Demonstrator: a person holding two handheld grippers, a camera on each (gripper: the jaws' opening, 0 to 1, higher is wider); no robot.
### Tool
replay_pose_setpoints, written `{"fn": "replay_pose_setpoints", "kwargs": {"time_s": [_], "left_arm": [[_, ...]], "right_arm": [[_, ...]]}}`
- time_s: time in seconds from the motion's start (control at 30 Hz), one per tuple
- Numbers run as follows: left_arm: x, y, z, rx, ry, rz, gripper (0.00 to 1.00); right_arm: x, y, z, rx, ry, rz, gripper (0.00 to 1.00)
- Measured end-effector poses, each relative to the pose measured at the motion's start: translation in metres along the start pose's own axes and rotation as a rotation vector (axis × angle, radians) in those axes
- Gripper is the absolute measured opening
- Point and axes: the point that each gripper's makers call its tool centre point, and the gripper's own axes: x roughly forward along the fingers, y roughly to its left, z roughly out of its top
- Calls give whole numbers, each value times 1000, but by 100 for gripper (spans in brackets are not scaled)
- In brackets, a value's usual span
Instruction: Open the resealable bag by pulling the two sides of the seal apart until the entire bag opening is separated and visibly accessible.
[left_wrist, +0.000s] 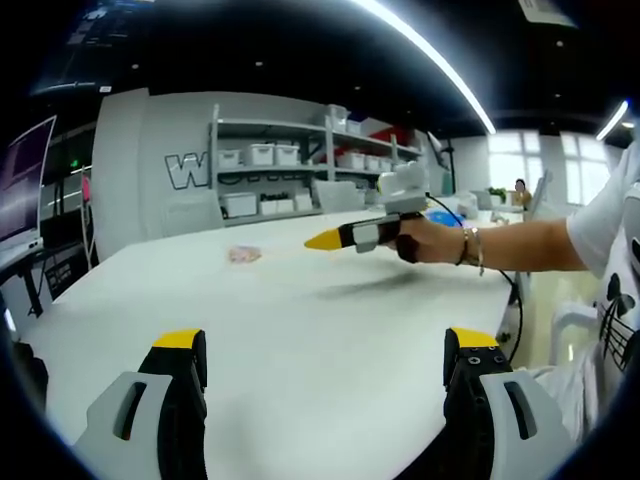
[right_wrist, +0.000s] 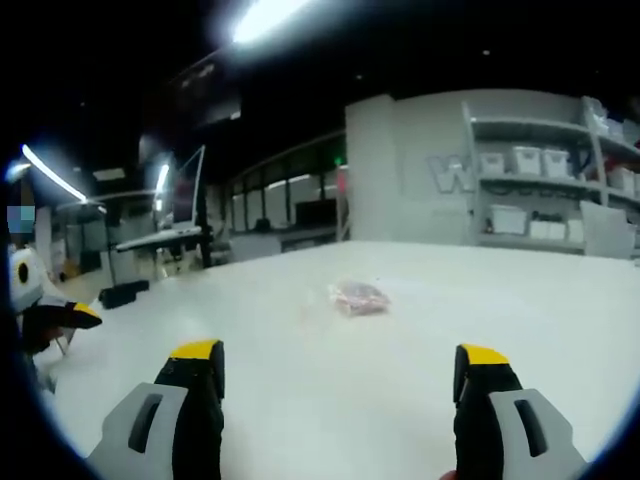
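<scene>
Both hand-held grippers, left (left_wrist: 325, 365) and right (right_wrist: 340, 375), gape wide; one resealable bag (right_wrist: 358, 297) lies apart.

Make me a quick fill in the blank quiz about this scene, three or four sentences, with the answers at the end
1. The bag lies on the ____ table.
2. The left gripper holds its jaws ____, with nothing between them.
3. The tips of the right gripper are coloured ____.
4. Against the far wall stand shelves holding white ____.

Missing words: white; open; yellow; bins
</scene>
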Motion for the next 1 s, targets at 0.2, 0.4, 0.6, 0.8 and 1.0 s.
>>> {"fn": "replay_pose_setpoints", "kwargs": {"time_s": [0.2,0.4,0.6,0.8,1.0], "left_arm": [[1,-2,-2,3,4,-1,97],[0,-3,-2,6,5,-4,97],[-1,-3,-1,9,3,-2,97],[-1,-3,-1,9,3,-3,97],[0,-4,-1,11,4,-4,97]], "right_arm": [[-11,-3,-2,14,-7,-7,96],[-20,-3,-3,15,-18,-12,96],[-28,-3,-5,20,-19,-17,96],[-40,1,-5,18,-31,-14,96],[-50,4,-8,22,-36,-10,96]]}}
